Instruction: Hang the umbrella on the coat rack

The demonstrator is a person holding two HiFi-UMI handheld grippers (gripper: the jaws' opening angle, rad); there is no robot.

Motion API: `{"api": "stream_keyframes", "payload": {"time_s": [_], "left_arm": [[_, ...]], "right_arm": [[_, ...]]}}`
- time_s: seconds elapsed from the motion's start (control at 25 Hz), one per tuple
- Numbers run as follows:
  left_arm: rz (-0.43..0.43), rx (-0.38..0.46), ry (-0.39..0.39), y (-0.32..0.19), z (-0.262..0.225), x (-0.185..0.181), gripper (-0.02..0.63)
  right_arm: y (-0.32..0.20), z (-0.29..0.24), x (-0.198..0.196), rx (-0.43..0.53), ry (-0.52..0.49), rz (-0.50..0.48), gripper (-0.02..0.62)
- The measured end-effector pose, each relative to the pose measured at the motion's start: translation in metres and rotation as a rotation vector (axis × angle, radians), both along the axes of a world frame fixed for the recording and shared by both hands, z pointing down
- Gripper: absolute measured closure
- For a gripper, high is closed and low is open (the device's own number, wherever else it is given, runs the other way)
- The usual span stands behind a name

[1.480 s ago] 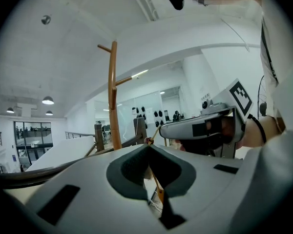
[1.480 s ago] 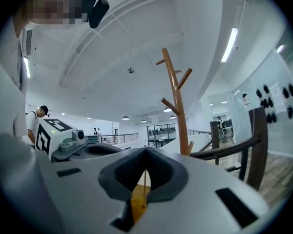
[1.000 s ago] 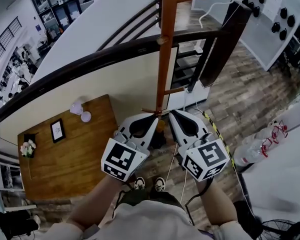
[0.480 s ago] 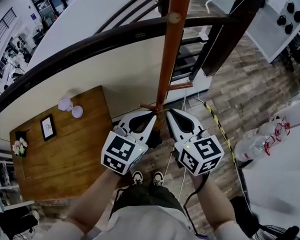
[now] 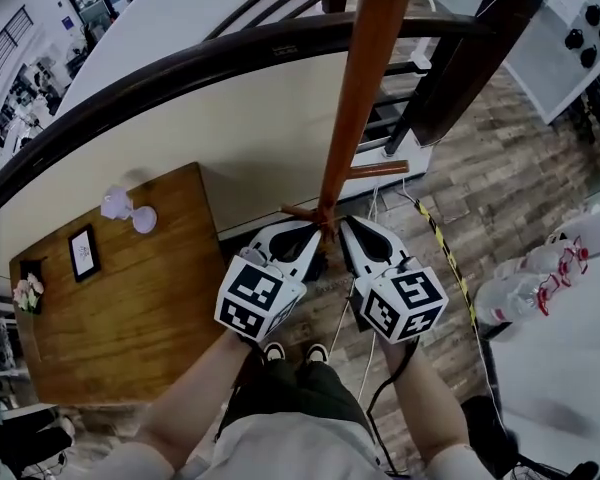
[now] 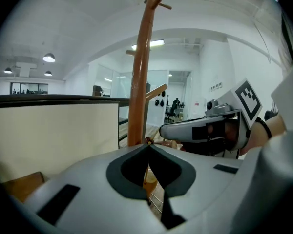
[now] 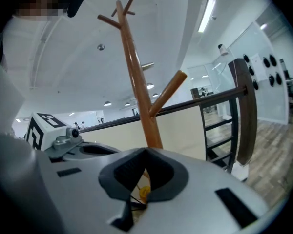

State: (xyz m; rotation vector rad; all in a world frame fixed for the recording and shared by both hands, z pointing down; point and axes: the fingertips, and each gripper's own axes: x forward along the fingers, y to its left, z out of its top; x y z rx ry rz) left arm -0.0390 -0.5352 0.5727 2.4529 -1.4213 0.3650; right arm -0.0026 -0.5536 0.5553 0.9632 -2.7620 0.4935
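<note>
left hand-held gripper (image 5: 315, 232): jaws together | right hand-held gripper (image 5: 343, 224): jaws together | both beside coat rack (image 5: 358, 88) pole

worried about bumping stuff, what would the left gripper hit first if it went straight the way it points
Most likely the tall orange-brown wooden coat rack pole: it stands right beyond the left gripper's closed tips, though the gap is hard to judge.

The coat rack (image 5: 345, 118) pole stood just ahead of the closed tips of the left tongs (image 5: 313, 231) and right tongs (image 5: 342, 225), barring the way forward. Its low peg (image 5: 378, 169) jutted rightward. A dark railing (image 5: 180, 83) ran behind. Open floor (image 5: 500, 168) lay right; the desk (image 5: 130, 308) filled the left.
</note>
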Motion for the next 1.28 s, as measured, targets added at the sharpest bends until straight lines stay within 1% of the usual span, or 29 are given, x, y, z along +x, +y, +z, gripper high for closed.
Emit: {"api": "stream_keyframes", "payload": {"time_s": [0.16, 0.32, 0.4, 0.52, 0.6, 0.68, 0.8, 0.96, 1.16, 1.28], "left_arm": [[-0.02, -0.03, 0.043, -0.007, 0.027, -0.006, 0.601], [-0.014, -0.02, 0.075, -0.012, 0.037, -0.009, 0.601], [-0.009, -0.027, 0.082, -0.014, 0.042, -0.01, 0.6], [-0.011, -0.039, 0.071, -0.013, 0.048, -0.009, 0.6], [-0.018, -0.048, 0.071, -0.012, 0.05, -0.009, 0.6], [-0.028, -0.063, 0.058, -0.011, 0.05, -0.009, 0.6], [-0.057, -0.078, 0.015, -0.007, 0.046, -0.015, 0.597], [-0.067, -0.083, 0.003, 0.006, 0.03, -0.023, 0.597], [-0.078, -0.033, -0.005, 0.025, -0.018, -0.031, 0.598], [-0.082, 0.015, -0.028, 0.033, -0.057, -0.035, 0.598]], "right_arm": [[-0.004, 0.027, -0.006, -0.018, -0.016, -0.014, 0.588], [-0.004, 0.039, -0.01, -0.026, -0.082, -0.053, 0.588], [-0.004, 0.044, -0.011, -0.027, -0.077, -0.061, 0.583], [-0.011, 0.053, -0.005, -0.028, -0.026, -0.007, 0.591], [-0.016, 0.054, 0.002, -0.038, -0.021, 0.027, 0.591], [-0.017, 0.05, 0.009, -0.045, -0.023, 0.041, 0.591], [-0.014, 0.036, 0.017, -0.037, -0.013, 0.047, 0.591], [-0.002, 0.008, 0.018, -0.014, -0.008, 0.039, 0.591], [0.017, -0.046, 0.017, 0.042, 0.003, 0.022, 0.591], [0.027, -0.086, 0.017, 0.087, 0.002, 0.008, 0.591]]}}
